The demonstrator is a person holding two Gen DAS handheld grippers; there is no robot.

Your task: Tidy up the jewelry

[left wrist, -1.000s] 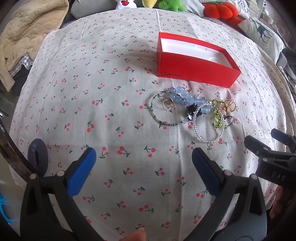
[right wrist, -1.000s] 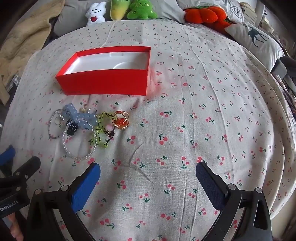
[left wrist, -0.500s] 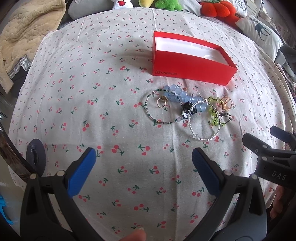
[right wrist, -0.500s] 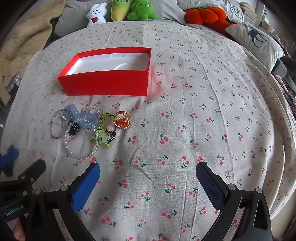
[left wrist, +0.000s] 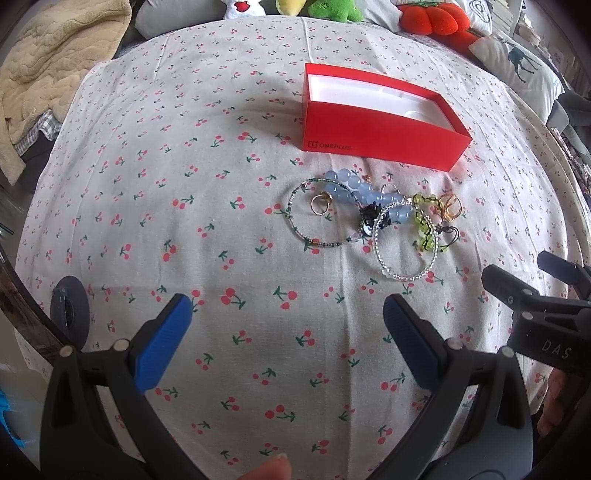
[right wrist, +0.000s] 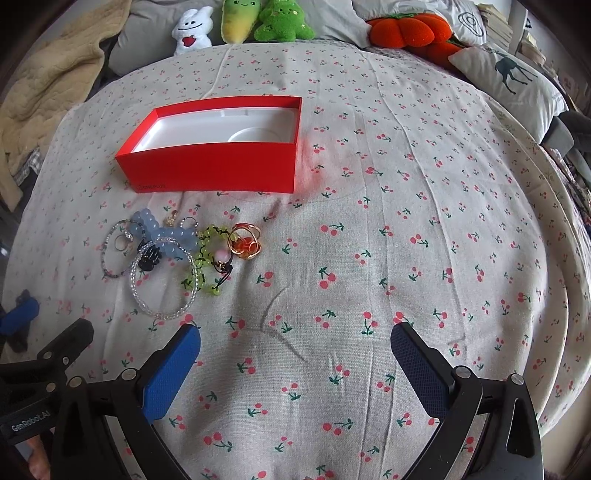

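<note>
An open red box [left wrist: 380, 131] [right wrist: 218, 162] with a white, empty inside sits on the cherry-print cloth. In front of it lies a jewelry pile: a blue bead bracelet [left wrist: 364, 194] [right wrist: 168, 234], a clear bead bracelet [left wrist: 404, 275] [right wrist: 162, 314], a dark thin bead bracelet [left wrist: 295, 225], a green bead bracelet [right wrist: 203, 254], gold rings [right wrist: 245, 242] [left wrist: 319, 203] and a black clip [right wrist: 148, 256]. My left gripper [left wrist: 288, 325] is open, near and left of the pile. My right gripper [right wrist: 295, 354] is open, near and right of the pile. Neither holds anything.
Plush toys [right wrist: 240, 22], an orange pumpkin cushion [right wrist: 402, 29] and a deer-print pillow [right wrist: 509, 77] line the far edge. A beige blanket [left wrist: 48, 66] lies at far left. A fingertip [left wrist: 266, 470] shows at the bottom of the left wrist view.
Both grippers have drawn back and risen a little, so the box and pile sit slightly farther off in both views. Nothing on the cloth has moved.
</note>
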